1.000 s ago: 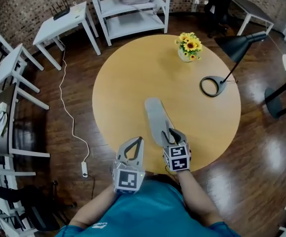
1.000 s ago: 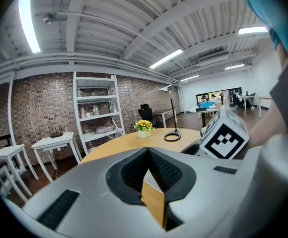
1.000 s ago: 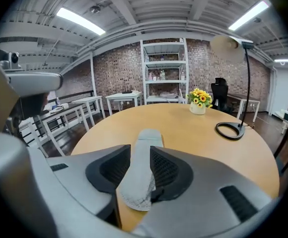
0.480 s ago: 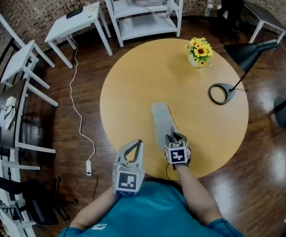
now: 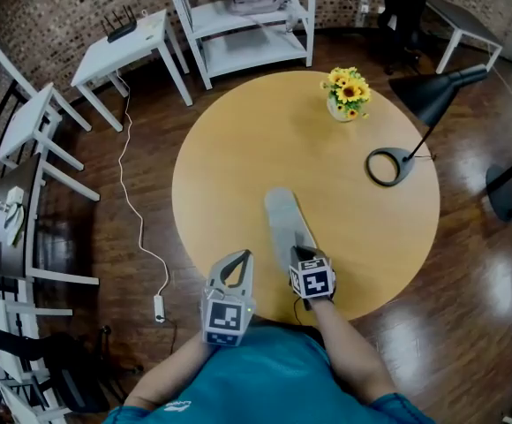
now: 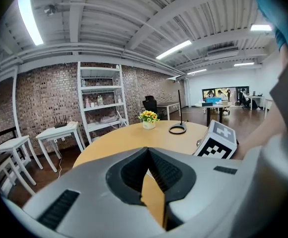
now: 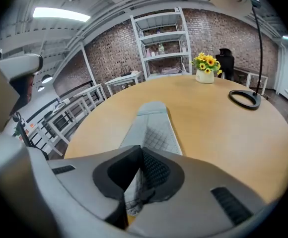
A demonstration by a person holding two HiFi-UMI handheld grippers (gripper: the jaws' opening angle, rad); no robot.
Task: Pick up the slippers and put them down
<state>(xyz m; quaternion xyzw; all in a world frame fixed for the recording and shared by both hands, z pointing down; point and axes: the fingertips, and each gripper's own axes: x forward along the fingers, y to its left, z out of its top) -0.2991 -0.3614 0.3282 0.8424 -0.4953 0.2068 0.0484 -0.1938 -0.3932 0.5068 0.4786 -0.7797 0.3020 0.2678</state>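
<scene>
Round table [image 5: 229, 162]: slipper [image 5: 284, 223], flowers [image 5: 345, 91], lamp [image 5: 387, 167]

The near end of the grey quilted fabric slipper [image 5: 282, 219] is hidden under the right gripper [image 5: 301, 253], whose jaws have just been closing on it. The white metal shelf unit [image 5: 247, 51] is cut off by the head view's top edge; its contents are too small to tell.

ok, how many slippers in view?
1. The grey quilted fabric slipper lies on the round wooden table; jaws of the right gripper just closed on its near end. Another may hide underneath.
</scene>
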